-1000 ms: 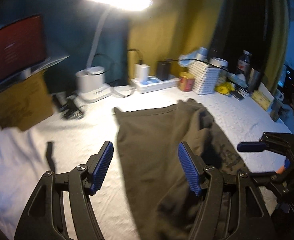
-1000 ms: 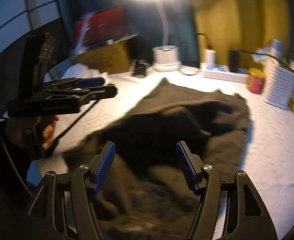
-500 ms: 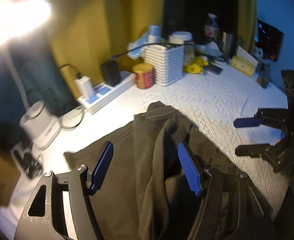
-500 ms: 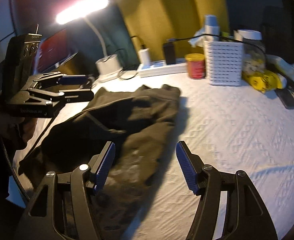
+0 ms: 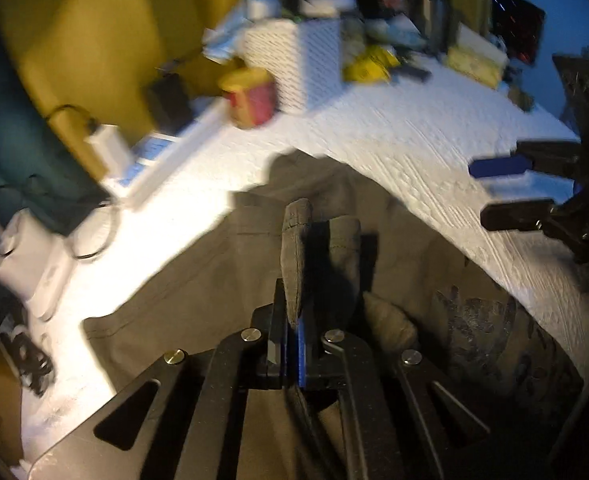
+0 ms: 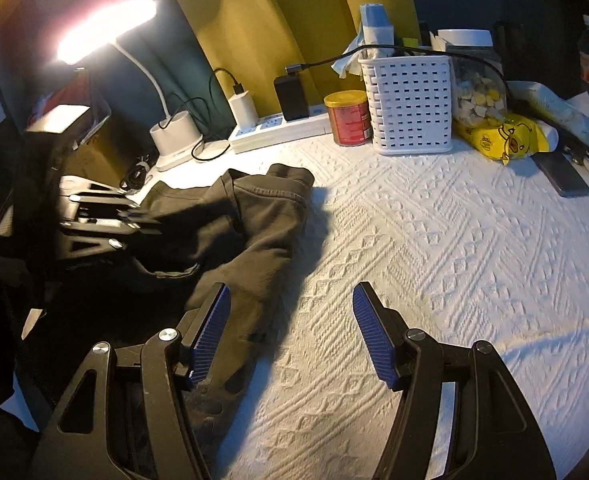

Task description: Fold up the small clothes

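Observation:
A dark olive garment (image 5: 198, 288) lies crumpled on the white textured tablecloth (image 5: 414, 152). My left gripper (image 5: 294, 320) is shut on a raised fold of it. In the right wrist view the garment (image 6: 254, 220) lies at the left, with the left gripper (image 6: 134, 220) over its left part. My right gripper (image 6: 290, 328) is open and empty; its left finger is over the garment's near edge, its right finger over bare cloth. It also shows at the right edge of the left wrist view (image 5: 506, 188).
At the back stand a white slotted basket (image 6: 410, 104), a red can (image 6: 348, 118), a power strip (image 6: 278, 128) with chargers, a lamp base (image 6: 174, 136), a jar, a yellow bag (image 6: 502, 140) and a phone (image 6: 562, 174). The tablecloth (image 6: 454, 260) stretches right.
My left gripper has closed on a fold of the garment; it was open before. Both views have swung right. My right gripper stays open beside the garment.

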A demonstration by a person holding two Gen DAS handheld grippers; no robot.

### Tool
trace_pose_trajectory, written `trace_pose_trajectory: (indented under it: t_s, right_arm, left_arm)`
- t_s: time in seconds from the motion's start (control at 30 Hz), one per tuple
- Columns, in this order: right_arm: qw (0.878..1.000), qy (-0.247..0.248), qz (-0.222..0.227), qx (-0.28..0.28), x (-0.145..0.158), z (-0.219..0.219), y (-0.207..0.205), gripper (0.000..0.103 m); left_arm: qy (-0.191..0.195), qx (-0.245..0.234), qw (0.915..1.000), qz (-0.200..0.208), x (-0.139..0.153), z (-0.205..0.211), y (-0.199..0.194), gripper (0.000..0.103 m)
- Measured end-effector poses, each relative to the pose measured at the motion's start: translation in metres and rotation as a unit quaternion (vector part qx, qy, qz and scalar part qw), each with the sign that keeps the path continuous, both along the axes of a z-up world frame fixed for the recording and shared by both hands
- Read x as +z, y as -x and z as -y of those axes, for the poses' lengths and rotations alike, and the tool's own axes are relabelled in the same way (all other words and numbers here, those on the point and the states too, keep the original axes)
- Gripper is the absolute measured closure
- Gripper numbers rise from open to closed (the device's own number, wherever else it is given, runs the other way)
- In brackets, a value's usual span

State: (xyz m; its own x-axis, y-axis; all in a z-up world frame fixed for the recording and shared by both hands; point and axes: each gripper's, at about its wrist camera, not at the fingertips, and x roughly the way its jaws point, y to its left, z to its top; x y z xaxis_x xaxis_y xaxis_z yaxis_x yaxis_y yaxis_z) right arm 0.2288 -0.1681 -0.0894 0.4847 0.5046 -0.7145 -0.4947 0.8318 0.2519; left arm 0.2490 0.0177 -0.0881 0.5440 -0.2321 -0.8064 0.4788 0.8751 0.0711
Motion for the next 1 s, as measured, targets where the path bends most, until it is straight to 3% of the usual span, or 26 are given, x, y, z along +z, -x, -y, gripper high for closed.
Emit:
trace_pose_trajectory:
  t_s: [0.13,0.3,0.43,0.53,0.63,0.73,0.8,0.87,0.9,1.0]
  right_arm:
    - [1.000,0.005,0.000,0.005,-0.001,-0.009,-0.010,0.036]
    - [1.000,0.003,0.003,0.015,0.007,-0.029,-0.024,0.036]
    - [1.000,0.009,0.011,0.027,0.013,-0.047,-0.032,0.036]
    - [0.999,0.015,0.012,0.031,0.010,-0.057,-0.037,0.036]
    - [0.999,0.020,0.009,0.025,0.007,-0.059,-0.042,0.036]
    - [1.000,0.025,0.004,0.013,0.003,-0.056,-0.048,0.036]
    - [1.000,0.027,0.000,0.004,-0.001,-0.053,-0.054,0.036]
    - [1.000,0.028,-0.002,-0.004,-0.003,-0.050,-0.057,0.036]
    - [1.000,0.029,-0.003,-0.008,-0.004,-0.048,-0.059,0.036]
    - [0.999,0.031,-0.004,-0.018,-0.006,-0.044,-0.064,0.036]
  left_arm:
    - [0.017,0.063,0.9969,0.044,0.016,-0.036,0.003,0.102]
    - [0.035,0.149,0.9855,0.072,0.016,-0.092,0.000,0.102]
    - [0.042,0.182,0.9806,0.061,-0.004,-0.118,-0.003,0.102]
    - [0.039,0.184,0.9814,0.039,-0.019,-0.119,-0.003,0.102]
    - [0.044,0.197,0.9792,0.018,-0.022,-0.125,0.000,0.100]
    - [0.038,0.213,0.9758,0.028,-0.013,-0.127,0.007,0.098]
    - [0.045,0.213,0.9752,0.042,-0.003,-0.125,0.013,0.084]
    - [0.062,0.201,0.9759,0.056,0.007,-0.119,0.021,0.037]
    - [0.076,0.196,0.9753,0.067,0.013,-0.116,0.026,0.031]
    - [0.115,0.165,0.9772,0.069,0.024,-0.103,0.035,0.029]
